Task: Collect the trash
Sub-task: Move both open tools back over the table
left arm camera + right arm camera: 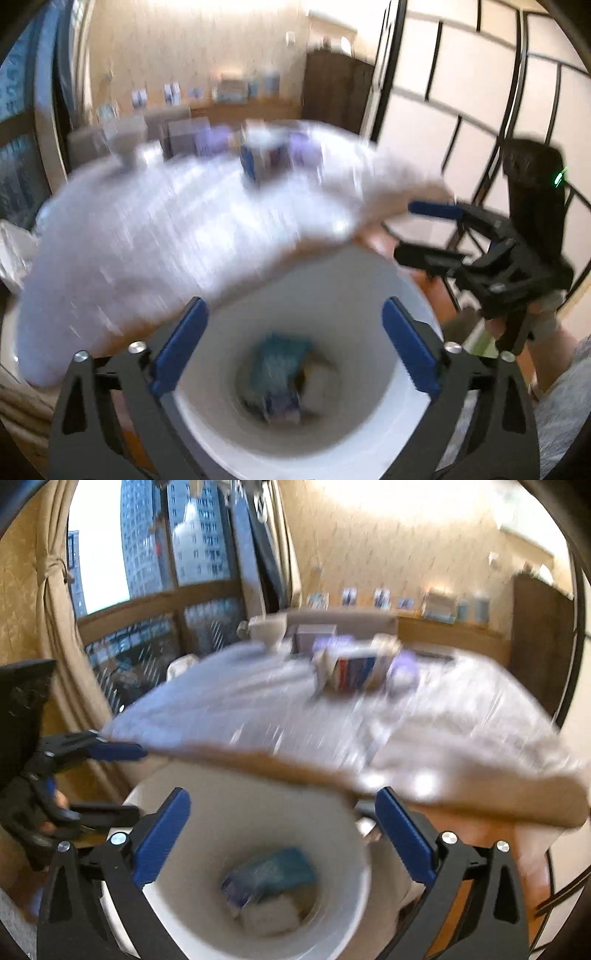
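Blurred table (424, 716) overhangs the white bin (369, 280), whose trash (273, 878) smears; both claws gape empty.

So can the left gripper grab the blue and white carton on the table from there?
Probably yes: the left gripper is open and empty, and nothing stands between it and the carton across the plastic-covered table.

Below both tools, a white bin (369, 280), smooth plastic by the look, faintly glossy inside. At its bottom, a teal packet (280, 871) of shiny printed wrapping and crumpled white paper (269, 915), matt. Ahead of the tools, a tabletop (258, 760) with a wood-coloured edge under a glossy, wrinkled clear film. On the left tool (295, 354) and right tool (284, 834), matt black plastic frames, ribbed blue pads (181, 343), bright metal bolt heads.
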The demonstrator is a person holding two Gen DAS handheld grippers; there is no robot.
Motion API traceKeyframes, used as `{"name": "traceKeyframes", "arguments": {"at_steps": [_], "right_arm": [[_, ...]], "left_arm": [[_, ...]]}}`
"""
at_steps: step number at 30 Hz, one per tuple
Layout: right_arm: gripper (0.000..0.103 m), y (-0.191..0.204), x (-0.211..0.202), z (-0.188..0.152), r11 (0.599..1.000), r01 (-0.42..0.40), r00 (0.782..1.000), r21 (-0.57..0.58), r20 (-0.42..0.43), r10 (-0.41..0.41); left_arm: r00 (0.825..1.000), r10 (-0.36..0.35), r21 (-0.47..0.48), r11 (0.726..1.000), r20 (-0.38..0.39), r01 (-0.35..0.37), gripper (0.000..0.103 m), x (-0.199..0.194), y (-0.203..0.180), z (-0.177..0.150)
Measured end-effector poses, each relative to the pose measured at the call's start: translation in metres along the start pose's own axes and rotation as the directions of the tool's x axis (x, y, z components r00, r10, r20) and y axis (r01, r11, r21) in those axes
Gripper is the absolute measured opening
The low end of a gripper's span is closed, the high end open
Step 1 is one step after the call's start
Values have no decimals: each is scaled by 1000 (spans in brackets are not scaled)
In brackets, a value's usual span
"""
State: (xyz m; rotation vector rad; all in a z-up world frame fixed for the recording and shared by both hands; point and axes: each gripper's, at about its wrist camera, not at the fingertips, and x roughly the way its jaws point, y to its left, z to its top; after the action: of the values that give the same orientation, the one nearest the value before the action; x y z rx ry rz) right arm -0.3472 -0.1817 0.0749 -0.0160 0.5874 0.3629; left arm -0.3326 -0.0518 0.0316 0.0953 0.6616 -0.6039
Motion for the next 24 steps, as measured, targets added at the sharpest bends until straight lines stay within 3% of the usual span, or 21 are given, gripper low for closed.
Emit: {"name": "traceKeyframes", "arguments": {"at_steps": [5, 11, 15, 19, 24], "right_arm": [[99, -16, 21, 36, 997, 72, 997, -18, 35, -71], [99, -39, 76, 83, 996, 83, 996, -34, 21, -82], [99, -56, 112, 98, 999, 44, 999, 4, -31, -44], [99, -70, 142, 109, 996, 86, 995, 22, -60, -84], [99, -78, 162, 119, 997, 67, 995, 31, -80, -64]], "left_arm": [[997, 50, -60, 997, 64, -46, 99, -2, 39, 45], [993, 118, -137, 983, -15, -119, 99, 46, 92, 102], [989, 135, -157, 977, -59, -143, 99, 87, 119, 131], [979, 184, -165, 966, -91, -197, 99, 125, 137, 154], [974, 188, -183, 961, -125, -209, 99, 171, 160, 184]]}}
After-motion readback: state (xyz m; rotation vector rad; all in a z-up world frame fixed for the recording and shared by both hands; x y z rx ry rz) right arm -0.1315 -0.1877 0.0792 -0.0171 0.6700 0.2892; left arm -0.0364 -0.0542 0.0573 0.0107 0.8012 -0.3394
